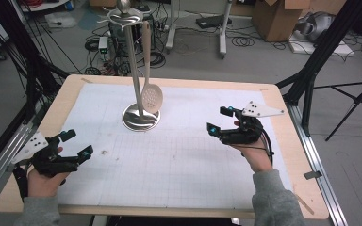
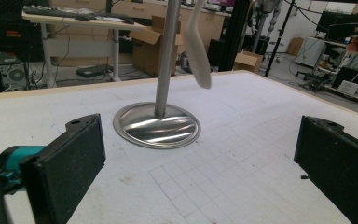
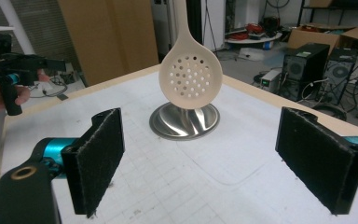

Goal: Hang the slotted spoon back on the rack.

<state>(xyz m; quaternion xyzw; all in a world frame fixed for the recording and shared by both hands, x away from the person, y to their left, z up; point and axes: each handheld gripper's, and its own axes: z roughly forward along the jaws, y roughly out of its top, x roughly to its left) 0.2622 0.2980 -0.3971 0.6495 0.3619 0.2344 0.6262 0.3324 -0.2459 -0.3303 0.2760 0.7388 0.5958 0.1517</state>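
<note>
High view: the slotted spoon [image 1: 150, 96] hangs from the top of the steel stand [image 1: 141, 117] at the far middle of the table [image 1: 66, 94], its long axis near vertical, handle up and perforated bowl down just above the stand's round base. Your right tool [image 1: 222, 120] lies to the right of the spoon and your left tool [image 1: 78, 143] lies nearer you at the left edge; the right one is the closer of the 2. Both are released, jaws spread, grasping nothing. Left gripper view: the stand's pole [image 2: 167, 56] and base sit ahead and slightly left of centre, with the spoon [image 2: 198, 51] seen edge-on just right of the pole. Right gripper view: the spoon's bowl [image 3: 191, 77] faces you squarely, centred between the open jaws, so a straight advance would likely meet it. No brand, label or legible writing appears; the table carries a plain printed grid.
</note>
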